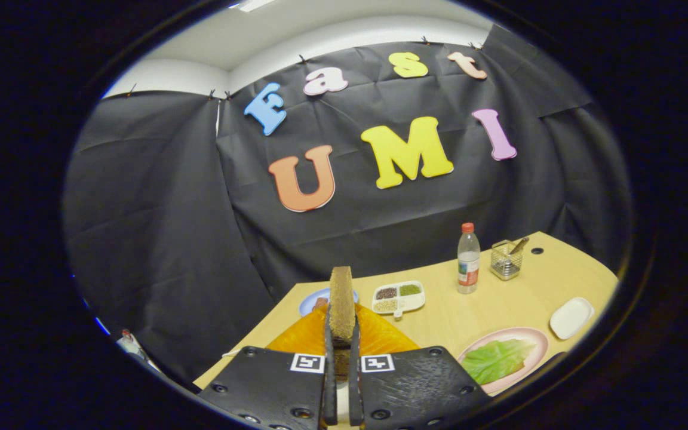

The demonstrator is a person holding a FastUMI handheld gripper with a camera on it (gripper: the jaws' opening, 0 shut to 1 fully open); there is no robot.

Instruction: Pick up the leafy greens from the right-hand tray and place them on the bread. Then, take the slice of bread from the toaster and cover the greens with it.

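The gripper (341, 343) is clamped on a slice of bread (341, 304), both fingers pressing its flat faces from either side. The slice stands on edge between them, its long axis running straight up past the fingertips, thin edge toward the camera, so the broad faces look left and right.

Bread like this is light and fairly stiff, but crumbly and easy to dent — a firm squeeze will likely mark it, and a loose one lets it tip. The hold sits low on the slice, which leaves most of it standing free above the fingers; a grip nearer the middle would steady it better, I judge.

Just beyond the fingers sits an orange thing (374, 337), probably the toaster, though I cannot tell for sure. To the right, well apart from the slice, a pink plate (532, 346) on the wooden table (499, 304) carries the greens (496, 358), lying flat. To cover them, the slice must be turned from upright to flat, broad face down.
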